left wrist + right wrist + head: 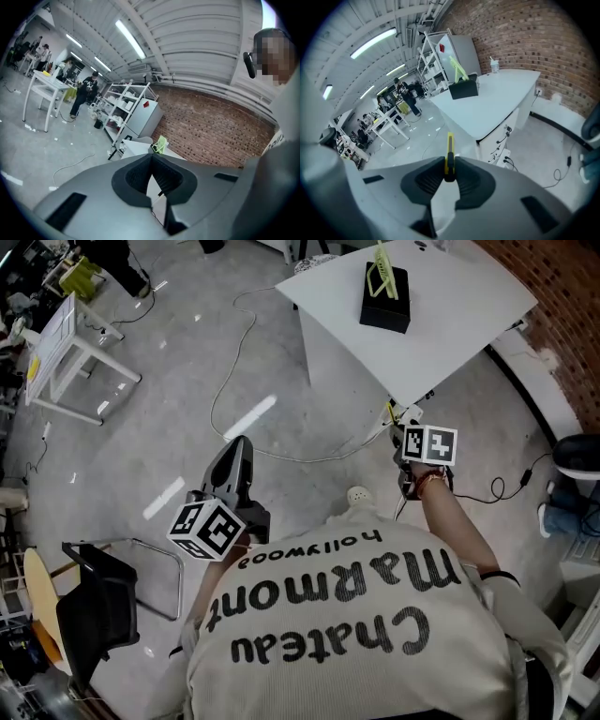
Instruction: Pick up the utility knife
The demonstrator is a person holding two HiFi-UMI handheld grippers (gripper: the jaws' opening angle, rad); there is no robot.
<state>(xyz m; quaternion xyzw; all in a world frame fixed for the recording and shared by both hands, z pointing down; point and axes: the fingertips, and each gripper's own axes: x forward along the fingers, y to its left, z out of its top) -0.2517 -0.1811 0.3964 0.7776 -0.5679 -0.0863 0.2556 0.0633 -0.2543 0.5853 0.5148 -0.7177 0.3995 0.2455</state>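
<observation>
The yellow utility knife [449,146] stands on edge between the black pads of my right gripper [449,164], which is shut on it, and its tip sticks out past the fingertips. In the head view only this gripper's marker cube [429,444] shows, near the corner of the white table [459,306]; the knife is hidden there. My left gripper [152,158] is shut with nothing in it, its fingertips touching. It is held over the grey floor at the left [239,454], pointing towards the table.
A black box [385,298] with a green item in it sits on the white table. Cables [230,381] trail across the floor, with plugs [506,136] under the table edge. A black chair [98,601] and a white frame table [66,343] stand left. The brick wall [525,33] is behind.
</observation>
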